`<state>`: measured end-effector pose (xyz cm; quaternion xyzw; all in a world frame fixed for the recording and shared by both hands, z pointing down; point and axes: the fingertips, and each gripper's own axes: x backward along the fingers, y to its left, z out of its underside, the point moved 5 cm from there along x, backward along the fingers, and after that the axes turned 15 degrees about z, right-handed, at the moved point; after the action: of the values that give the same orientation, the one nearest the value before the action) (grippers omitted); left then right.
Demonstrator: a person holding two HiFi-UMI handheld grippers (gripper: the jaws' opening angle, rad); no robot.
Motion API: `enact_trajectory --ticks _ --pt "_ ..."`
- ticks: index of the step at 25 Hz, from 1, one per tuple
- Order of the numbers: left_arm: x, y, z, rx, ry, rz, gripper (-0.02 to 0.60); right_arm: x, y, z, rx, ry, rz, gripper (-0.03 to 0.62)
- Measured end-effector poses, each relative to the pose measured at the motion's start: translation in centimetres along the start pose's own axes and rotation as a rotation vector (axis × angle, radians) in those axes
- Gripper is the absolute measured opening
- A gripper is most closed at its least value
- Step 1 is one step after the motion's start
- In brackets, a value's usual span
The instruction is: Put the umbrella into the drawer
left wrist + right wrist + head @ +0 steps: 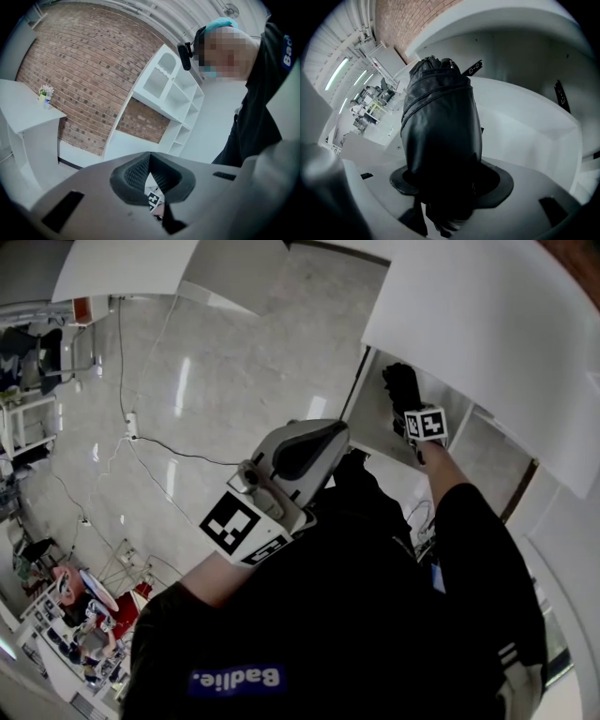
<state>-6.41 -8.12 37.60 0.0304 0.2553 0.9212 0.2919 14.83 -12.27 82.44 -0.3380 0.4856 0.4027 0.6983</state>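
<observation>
The right gripper reaches to the far right, its jaws clamped on the near end of a folded black fabric umbrella. The umbrella's long axis runs straight on from the jaws, its tip pointing away from the person into the open white drawer. It hangs over the drawer's pale floor; whether it touches I cannot tell. The left gripper is held up near the person's chest, its dark ribbed pads meeting at their tips with nothing between them.
</observation>
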Motion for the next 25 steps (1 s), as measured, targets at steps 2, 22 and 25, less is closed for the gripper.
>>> enact_trajectory --ticks 2,22,25 --pt "0.0 0.0 -0.1 0.007 0.005 -0.010 0.002 -0.6 -0.6 0.3 -0.012 0.023 0.022 0.287" --pt "-1.1 -0.2 1.2 0.023 0.076 -0.024 0.002 -3.9 -2.1 1.7 -0.139 0.124 0.102 0.291" --pt "-1.4 -0.5 1.2 0.010 0.075 -0.009 0.002 -3.4 -1.7 1.4 -0.168 0.090 0.090 0.296"
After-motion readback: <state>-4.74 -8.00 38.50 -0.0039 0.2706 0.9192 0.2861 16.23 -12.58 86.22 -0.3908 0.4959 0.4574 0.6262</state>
